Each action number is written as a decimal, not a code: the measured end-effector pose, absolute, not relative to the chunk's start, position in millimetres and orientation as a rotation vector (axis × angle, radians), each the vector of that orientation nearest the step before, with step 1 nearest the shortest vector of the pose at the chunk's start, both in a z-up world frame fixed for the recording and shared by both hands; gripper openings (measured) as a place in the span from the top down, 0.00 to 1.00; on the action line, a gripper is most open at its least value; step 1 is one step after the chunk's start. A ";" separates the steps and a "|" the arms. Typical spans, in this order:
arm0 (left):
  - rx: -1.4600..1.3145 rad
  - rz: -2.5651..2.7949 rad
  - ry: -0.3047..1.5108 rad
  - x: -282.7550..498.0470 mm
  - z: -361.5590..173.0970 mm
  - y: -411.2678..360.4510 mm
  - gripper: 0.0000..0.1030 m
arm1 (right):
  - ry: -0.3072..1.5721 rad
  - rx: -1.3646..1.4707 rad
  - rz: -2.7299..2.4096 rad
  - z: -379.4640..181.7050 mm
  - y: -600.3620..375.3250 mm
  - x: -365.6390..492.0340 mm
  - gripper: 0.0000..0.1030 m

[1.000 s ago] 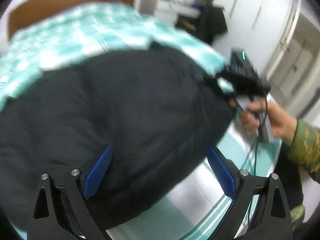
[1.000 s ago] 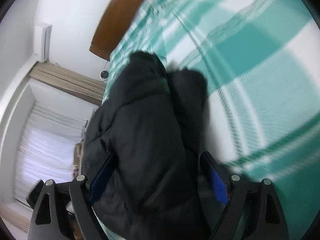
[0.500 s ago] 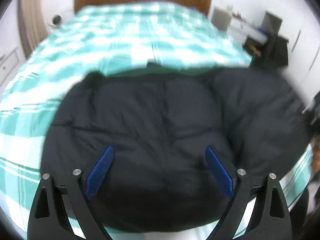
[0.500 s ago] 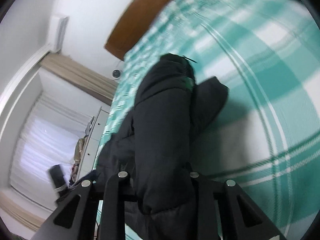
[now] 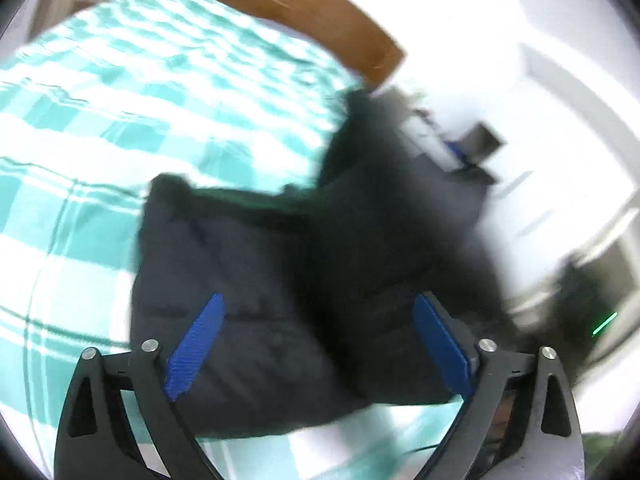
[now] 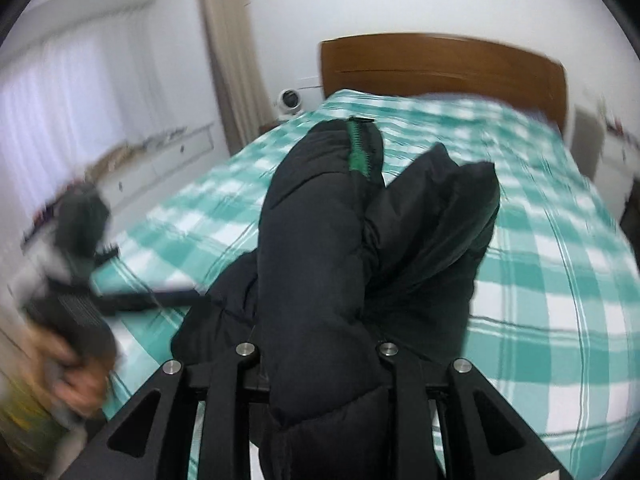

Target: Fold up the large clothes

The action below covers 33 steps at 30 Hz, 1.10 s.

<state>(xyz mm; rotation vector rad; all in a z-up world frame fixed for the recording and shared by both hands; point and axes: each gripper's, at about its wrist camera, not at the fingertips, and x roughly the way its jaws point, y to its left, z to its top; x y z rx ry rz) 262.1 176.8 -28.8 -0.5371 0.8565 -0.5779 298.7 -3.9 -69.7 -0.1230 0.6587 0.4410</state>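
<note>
jacket (image 6: pixel 320 248): one, black, long axis toward headboard (image 6: pixel 440 64) | right gripper (image 6: pixel 316 360): pinched jacket | left gripper (image 5: pixel 316 344): spread, jaws just widened, above jacket

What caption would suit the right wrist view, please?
Right gripper clamps a black puffer jacket above the teal checked bed.

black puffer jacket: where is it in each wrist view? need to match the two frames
Left wrist: black puffer jacket fills the centre and right, lying on the checked bedspread.
Right wrist: it runs from bottom centre up the middle of the picture, its edge clamped in the right gripper.
Shared landmark: the brown wooden headboard, at the far end of the bed in both views.
</note>
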 end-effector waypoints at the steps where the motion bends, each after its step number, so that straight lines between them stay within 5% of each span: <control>1: -0.548 -0.642 0.858 269.2 -21.1 178.9 0.04 | 0.648 -0.166 0.441 -79.1 12.3 293.1 0.74; 16: -0.150 -0.811 1.035 331.7 23.0 71.1 0.02 | 0.545 -0.485 0.386 -103.3 63.3 274.0 0.68; 22: 0.096 -0.613 1.134 315.0 0.8 47.0 0.04 | 0.519 -0.613 0.373 -115.7 82.3 272.7 0.68; 23: 0.096 -0.562 1.158 319.5 -5.7 47.1 0.10 | 0.512 -0.623 0.378 -116.3 83.0 271.8 0.68; 25: 0.032 -0.506 1.204 335.4 -18.0 56.4 0.46 | 0.503 -0.621 0.382 -115.8 80.0 270.5 0.65; 27: -0.094 -0.515 1.202 352.6 -24.6 76.5 0.64 | 0.498 -0.594 0.417 -110.9 71.1 270.5 0.54; 28: -0.137 -0.513 1.197 355.5 -25.9 88.9 0.68 | 0.492 -0.572 0.456 -104.4 66.5 266.1 0.47; 33: -0.206 -0.485 1.168 358.5 -37.6 145.5 0.70 | 0.529 -0.177 0.783 -32.5 15.9 238.7 0.45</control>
